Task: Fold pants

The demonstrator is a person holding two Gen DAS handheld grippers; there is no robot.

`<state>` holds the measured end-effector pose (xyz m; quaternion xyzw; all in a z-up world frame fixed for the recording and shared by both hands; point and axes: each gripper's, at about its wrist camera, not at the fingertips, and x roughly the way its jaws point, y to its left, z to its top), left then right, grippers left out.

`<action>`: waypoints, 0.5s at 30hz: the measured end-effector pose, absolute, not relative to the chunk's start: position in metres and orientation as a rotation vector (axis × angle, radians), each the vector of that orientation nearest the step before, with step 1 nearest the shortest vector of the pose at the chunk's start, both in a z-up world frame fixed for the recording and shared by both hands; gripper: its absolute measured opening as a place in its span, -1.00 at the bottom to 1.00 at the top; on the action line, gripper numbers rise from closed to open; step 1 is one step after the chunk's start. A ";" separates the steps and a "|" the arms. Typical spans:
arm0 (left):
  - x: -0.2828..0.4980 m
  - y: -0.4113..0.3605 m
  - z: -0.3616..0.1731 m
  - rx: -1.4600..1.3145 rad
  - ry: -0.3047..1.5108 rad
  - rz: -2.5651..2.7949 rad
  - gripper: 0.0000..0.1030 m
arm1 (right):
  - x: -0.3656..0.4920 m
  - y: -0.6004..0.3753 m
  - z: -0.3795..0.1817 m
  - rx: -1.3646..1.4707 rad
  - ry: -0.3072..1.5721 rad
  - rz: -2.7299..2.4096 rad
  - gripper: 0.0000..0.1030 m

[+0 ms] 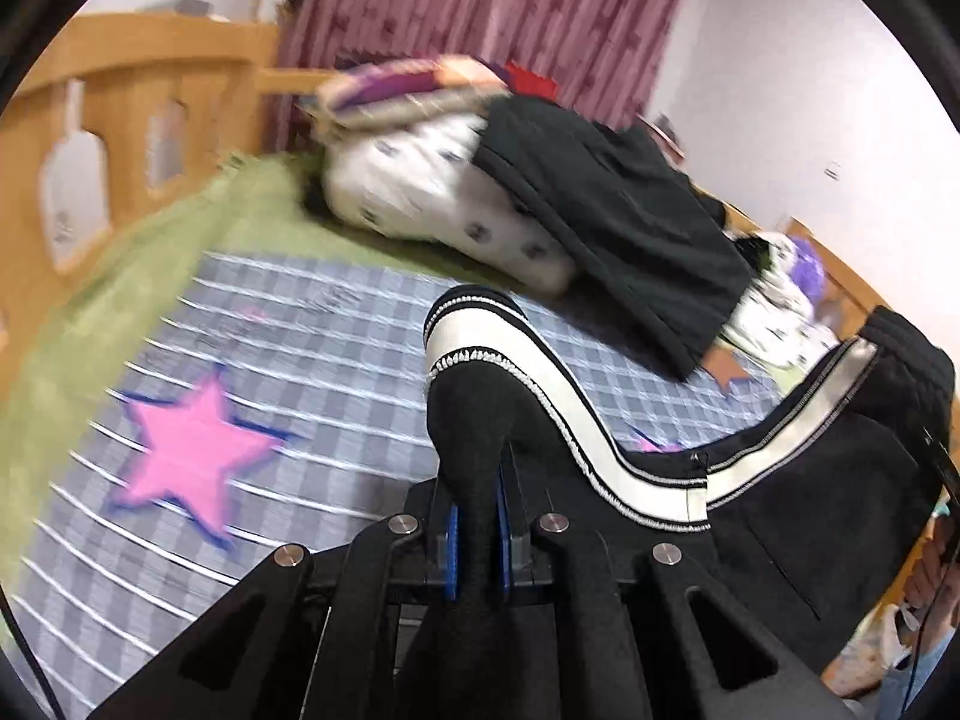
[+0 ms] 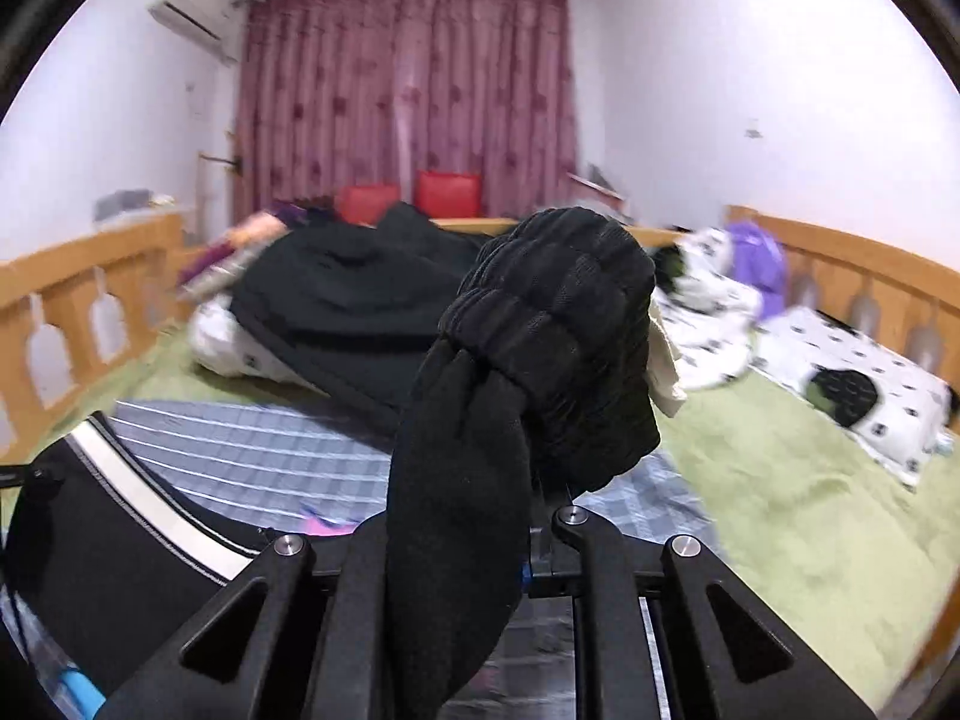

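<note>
The pants (image 1: 780,480) were held above the checked sheet (image 1: 300,360), gripped by the left gripper (image 1: 477,531) at one end and by the right gripper (image 2: 534,516) at the waistband (image 2: 552,324). No fold appeared finished; laying flat and folding remained. One pair of pants and two grippers were counted.

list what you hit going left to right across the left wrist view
wooden bed rail → green blanket → pink star on the checked sheet → left gripper shut on the black pants → white side stripe → pants waistband end
</note>
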<state>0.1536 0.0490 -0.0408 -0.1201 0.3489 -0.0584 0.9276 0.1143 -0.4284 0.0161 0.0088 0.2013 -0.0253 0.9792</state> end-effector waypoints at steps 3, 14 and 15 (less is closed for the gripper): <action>0.155 0.090 -0.042 -0.229 0.724 -0.045 -0.81 | 0.125 -0.408 0.003 0.073 0.438 0.040 -0.72; 0.171 0.150 -0.175 -0.175 0.963 0.122 -0.39 | 0.156 -0.414 -0.162 -0.168 1.010 -0.001 -0.47; 0.168 0.154 -0.172 -0.172 0.955 0.130 -0.39 | 0.148 -0.422 -0.165 -0.146 1.037 0.019 -0.38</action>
